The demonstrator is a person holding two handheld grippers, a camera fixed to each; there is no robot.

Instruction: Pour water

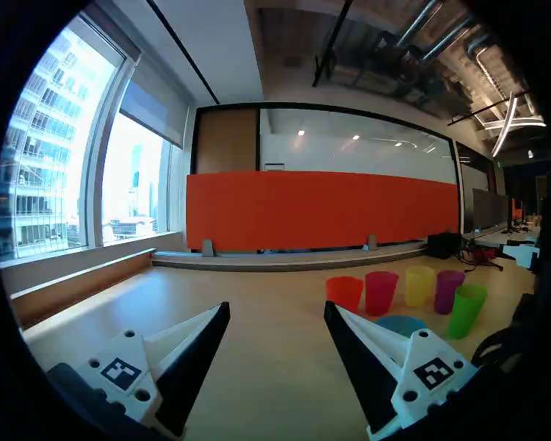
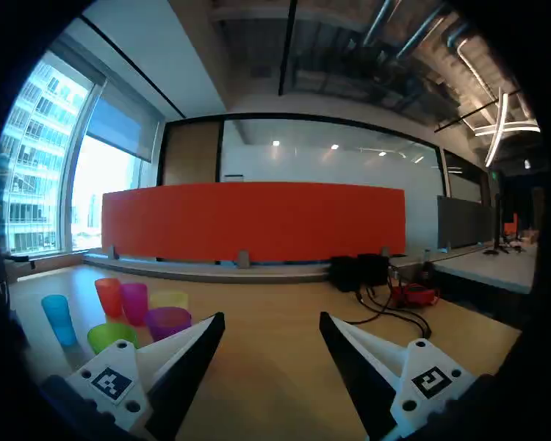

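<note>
Left gripper (image 1: 275, 304), wooden table (image 1: 264, 367), orange partition (image 1: 319, 209), window (image 1: 55, 154)

Left gripper view low over the bench (image 1: 275, 353), facing level along its fingers (image 1: 195, 353) toward the orange partition (image 1: 319, 209), cups (image 1: 380, 290) near at right, right gripper view equally low, sharing partition and cups, cups at left.
</note>
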